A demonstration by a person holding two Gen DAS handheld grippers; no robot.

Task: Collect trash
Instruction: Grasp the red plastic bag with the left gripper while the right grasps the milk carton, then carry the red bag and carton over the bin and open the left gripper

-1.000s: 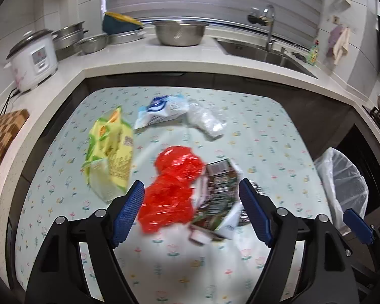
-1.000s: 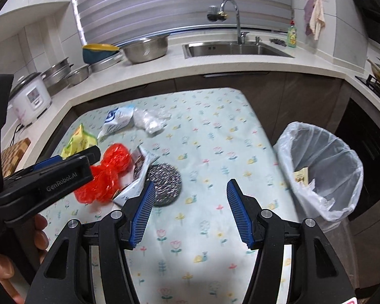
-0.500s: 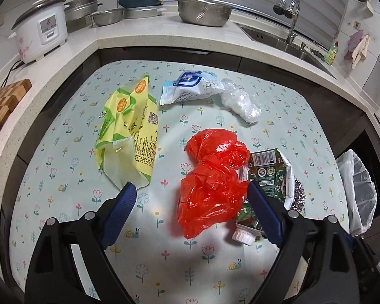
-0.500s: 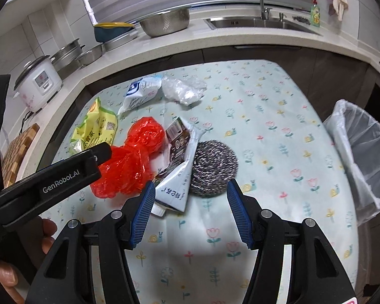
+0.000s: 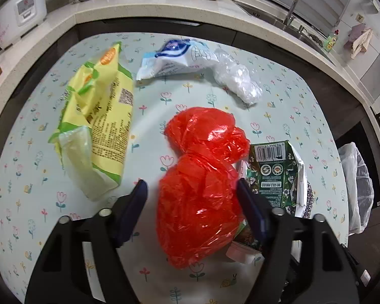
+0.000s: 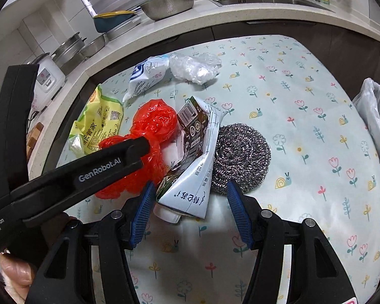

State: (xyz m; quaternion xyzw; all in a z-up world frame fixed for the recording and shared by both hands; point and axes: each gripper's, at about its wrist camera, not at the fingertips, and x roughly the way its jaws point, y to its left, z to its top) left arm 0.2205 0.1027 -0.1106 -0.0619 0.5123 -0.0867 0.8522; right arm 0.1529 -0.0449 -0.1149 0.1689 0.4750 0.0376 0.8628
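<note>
Two grippers read "GenRobot.AI": left gripper (image 5: pixel 192 202), fingers just closing, straddles red bag (image 5: pixel 202 177) mid-bench (image 6: pixel 316 101), unpinched; right gripper (image 6: pixel 190 200), fingers apart, over "BIO GOLD AWARD" carton (image 6: pixel 192 157), long axis toward far edge.

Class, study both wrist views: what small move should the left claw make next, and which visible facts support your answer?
Probably finish closing the left claw on the crumpled red plastic bag. Its jaws have just been narrowing and already straddle the bag's near lobe, though a gap shows at the left pad. The bag lies loose on the floral tablecloth, and the white-lined bin waits beside the table.
</note>
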